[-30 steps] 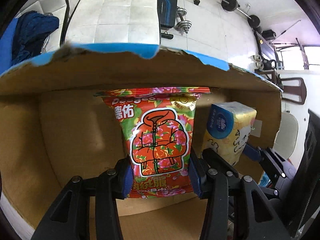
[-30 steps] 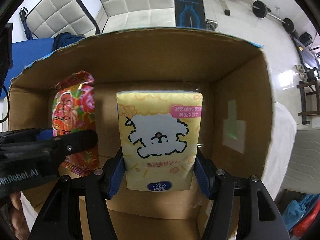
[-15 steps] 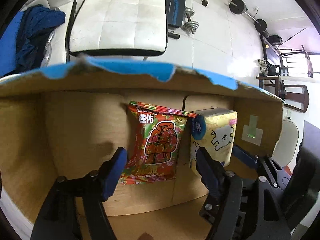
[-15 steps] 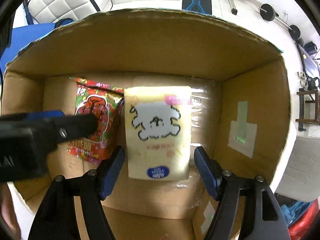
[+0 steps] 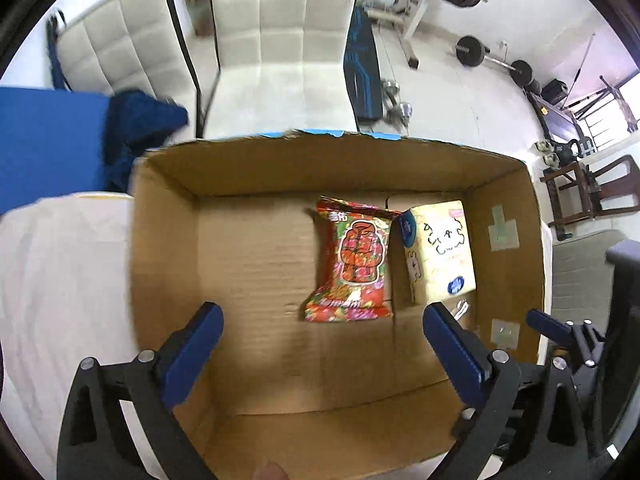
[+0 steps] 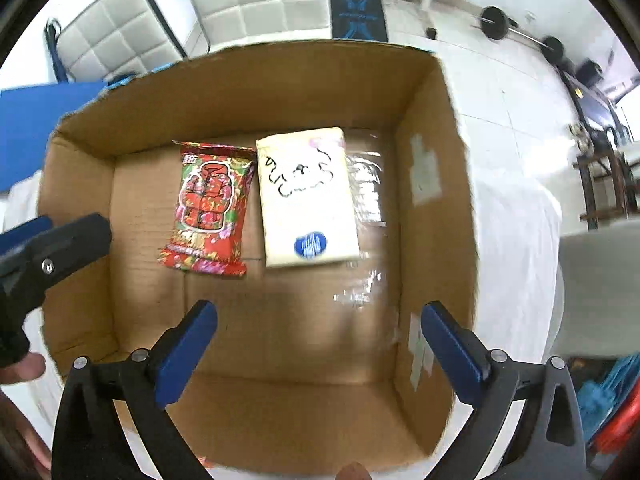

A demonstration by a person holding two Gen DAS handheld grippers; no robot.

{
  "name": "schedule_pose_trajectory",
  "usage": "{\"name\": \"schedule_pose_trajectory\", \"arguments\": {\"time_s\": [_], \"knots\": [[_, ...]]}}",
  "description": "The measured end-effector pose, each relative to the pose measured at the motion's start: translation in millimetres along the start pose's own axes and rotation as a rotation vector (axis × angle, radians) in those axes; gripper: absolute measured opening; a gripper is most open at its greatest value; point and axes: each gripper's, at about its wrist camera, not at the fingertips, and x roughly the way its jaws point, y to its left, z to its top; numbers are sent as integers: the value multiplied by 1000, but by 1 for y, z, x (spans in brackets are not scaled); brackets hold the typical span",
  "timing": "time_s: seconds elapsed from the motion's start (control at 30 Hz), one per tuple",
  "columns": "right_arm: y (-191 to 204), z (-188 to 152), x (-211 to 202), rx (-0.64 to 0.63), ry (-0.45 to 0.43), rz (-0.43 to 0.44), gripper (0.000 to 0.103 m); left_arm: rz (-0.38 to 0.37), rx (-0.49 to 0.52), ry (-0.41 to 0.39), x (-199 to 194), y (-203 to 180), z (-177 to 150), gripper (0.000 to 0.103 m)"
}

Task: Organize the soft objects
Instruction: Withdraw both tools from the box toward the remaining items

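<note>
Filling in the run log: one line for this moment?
left gripper: open | right gripper: open | snack bag, tissue pack: side by side in box

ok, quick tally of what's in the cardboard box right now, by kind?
Red floral snack bag: 1
Yellow tissue pack: 1
Total: 2, lying side by side on the floor of the cardboard box. The left gripper and the right gripper are both open and hold nothing.

Print on the red snack bag (image 6: 208, 210) and the yellow tissue pack (image 6: 306, 196) is too blurred to read. The cardboard box (image 5: 256, 168) hides the desk beneath it (its near wall runs off the frame's bottom).
</note>
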Motion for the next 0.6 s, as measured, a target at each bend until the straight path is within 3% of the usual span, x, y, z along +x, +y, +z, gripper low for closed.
{"name": "schedule_pose_trajectory", "arguments": {"time_s": [0.17,0.23,0.33,0.6], "knots": [[5,-30,-40,-8,-100,-36,103,44,12,-57,-32,2,-34,102],[2,-39,-61,-1,-123,-15,103,106,10,-97,-50,1,-46,102],[1,-55,-87,7,-146,1,103,136,21,-150,-69,-1,-62,102],[6,-92,-142,-11,-230,24,103,111,-51,-238,-118,3,-99,102]]}}
